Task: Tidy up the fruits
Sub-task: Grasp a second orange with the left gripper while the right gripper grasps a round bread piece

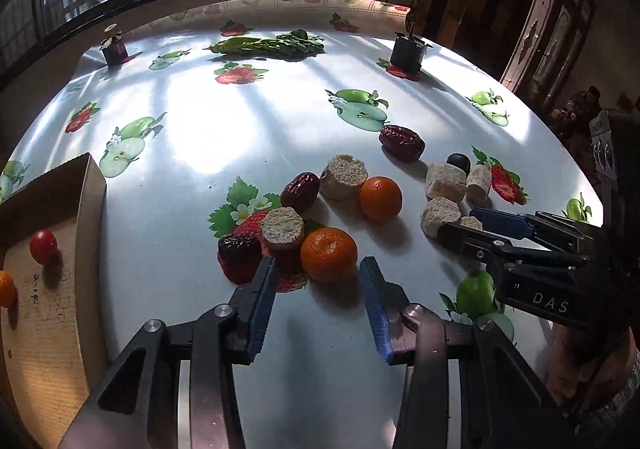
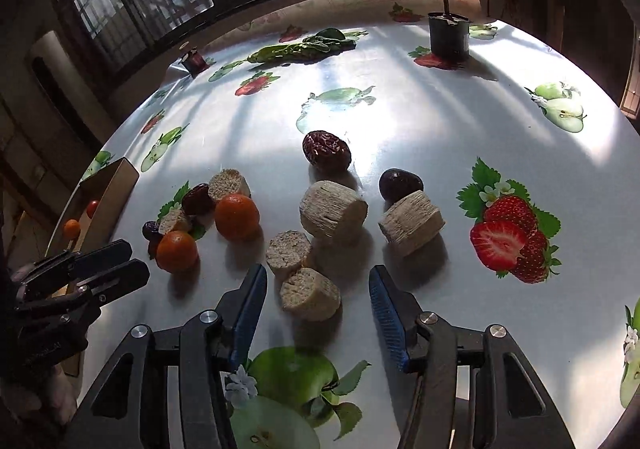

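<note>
My left gripper (image 1: 318,269) is open, just short of a near mandarin (image 1: 329,254) that sits between its fingertips' line; it also shows in the right wrist view (image 2: 138,257). A second mandarin (image 1: 380,199), red dates (image 1: 300,191) (image 1: 401,142) and several beige cylinder chunks (image 1: 343,177) lie around. My right gripper (image 2: 318,275) is open around a beige chunk (image 2: 310,299); it also shows in the left wrist view (image 1: 466,223). A cardboard box (image 1: 90,201) at left holds a cherry tomato (image 1: 43,246) and a small orange fruit (image 1: 6,289).
The table (image 1: 200,129) has a glossy white cloth printed with fruit. Leafy greens (image 1: 268,45) lie at the far side, with a dark jar (image 1: 114,49) far left and a dark container (image 1: 408,53) far right. Windows run behind the table.
</note>
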The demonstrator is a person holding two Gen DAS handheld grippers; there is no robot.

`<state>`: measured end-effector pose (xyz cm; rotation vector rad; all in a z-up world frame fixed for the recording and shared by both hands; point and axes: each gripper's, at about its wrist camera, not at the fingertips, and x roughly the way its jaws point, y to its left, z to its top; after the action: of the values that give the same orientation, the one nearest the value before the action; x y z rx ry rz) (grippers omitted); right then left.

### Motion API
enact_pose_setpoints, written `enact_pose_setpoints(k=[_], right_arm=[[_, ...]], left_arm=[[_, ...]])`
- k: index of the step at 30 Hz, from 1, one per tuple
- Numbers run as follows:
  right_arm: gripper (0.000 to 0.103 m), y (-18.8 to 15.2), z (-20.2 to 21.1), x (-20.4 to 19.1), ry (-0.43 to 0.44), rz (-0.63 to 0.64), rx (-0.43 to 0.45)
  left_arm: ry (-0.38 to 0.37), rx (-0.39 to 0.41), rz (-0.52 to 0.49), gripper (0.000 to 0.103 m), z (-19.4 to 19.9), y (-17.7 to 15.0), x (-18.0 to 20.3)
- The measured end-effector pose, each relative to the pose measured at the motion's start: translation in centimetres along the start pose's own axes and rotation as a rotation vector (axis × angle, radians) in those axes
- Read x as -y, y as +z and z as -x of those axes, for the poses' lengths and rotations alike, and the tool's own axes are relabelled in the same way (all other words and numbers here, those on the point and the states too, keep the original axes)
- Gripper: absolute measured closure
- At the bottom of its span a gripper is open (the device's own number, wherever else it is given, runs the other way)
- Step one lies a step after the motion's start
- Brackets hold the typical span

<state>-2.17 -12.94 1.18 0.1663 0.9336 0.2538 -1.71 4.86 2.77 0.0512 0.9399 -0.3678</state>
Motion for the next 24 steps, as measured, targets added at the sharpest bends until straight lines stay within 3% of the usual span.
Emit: enact_pose_setpoints(k=[6, 8, 16, 19, 24], right_arm=[[0.053, -0.1, -0.3, -0.6, -0.03, 0.055, 0.021], [0.057, -0.1, -0.2, -0.4, -0.035, 0.056, 0.023], [0.06, -0.2, -0.2, -0.8, -0.051, 0.072, 0.027], [0.072, -0.3, -0.2, -1.0, -0.038, 0.076, 0.025], [0.073, -0.5, 0.3, -1.3, -0.055, 0.088, 0.041]], left_arm=[[0.0, -0.031, -0.019, 0.062, -2.4, 0.5, 0.8], [0.006, -0.023, -0.002, 0.071, -2.6, 0.6, 0.7], [0.016, -0.014, 0.001, 0.071, -2.7, 0.6, 0.9], [0.012, -0.022, 0.018, 0.072, -2.3, 0.4, 0.9], [-0.006, 0.018, 0.076, 0.072, 0.5, -0.6, -0.5]])
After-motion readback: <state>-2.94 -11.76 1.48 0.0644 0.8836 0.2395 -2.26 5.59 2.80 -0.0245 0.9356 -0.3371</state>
